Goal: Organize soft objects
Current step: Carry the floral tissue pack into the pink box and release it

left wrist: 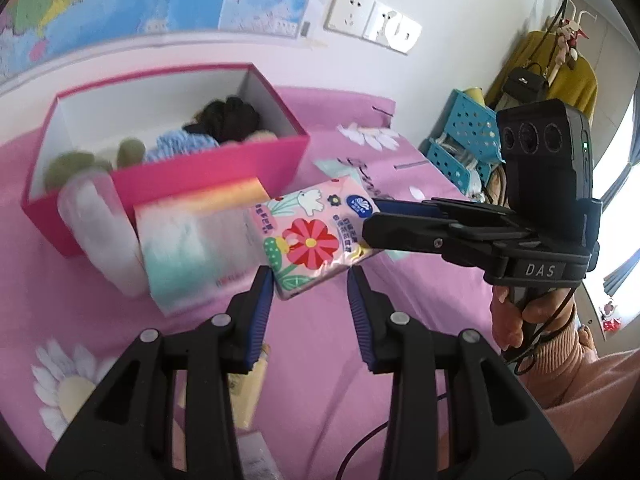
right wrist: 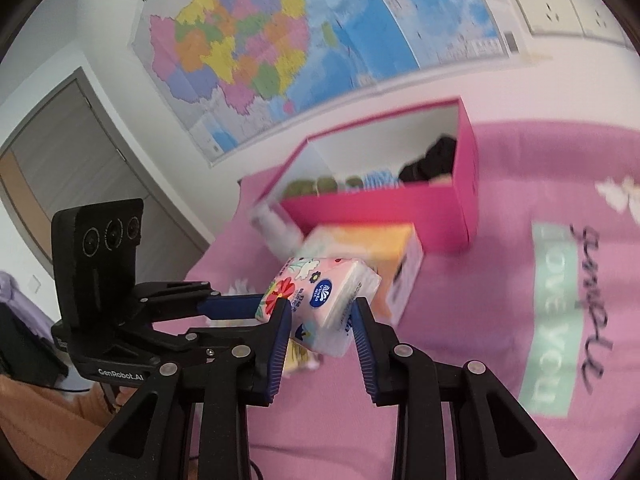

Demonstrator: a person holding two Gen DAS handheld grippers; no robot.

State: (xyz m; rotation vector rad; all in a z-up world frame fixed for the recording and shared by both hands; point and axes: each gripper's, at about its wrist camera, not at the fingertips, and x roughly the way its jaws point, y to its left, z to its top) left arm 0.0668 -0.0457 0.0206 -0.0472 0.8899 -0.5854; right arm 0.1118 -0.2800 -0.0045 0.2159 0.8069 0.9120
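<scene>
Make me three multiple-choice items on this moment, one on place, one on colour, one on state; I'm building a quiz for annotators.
1. Where does the tissue box stand?
A. inside the pink box
B. in front of the pink box
C. on the floor

2. What colour is the storage box outside?
A. pink
B. green
C. black

3. What is the right gripper doing?
A. hanging open over bare cloth
B. gripping the bottle
C. gripping the floral tissue pack

Answers: B, it sits on the bedcover before the box's front wall; A, the walls are pink; C, both fingers press the pack's sides.
</scene>
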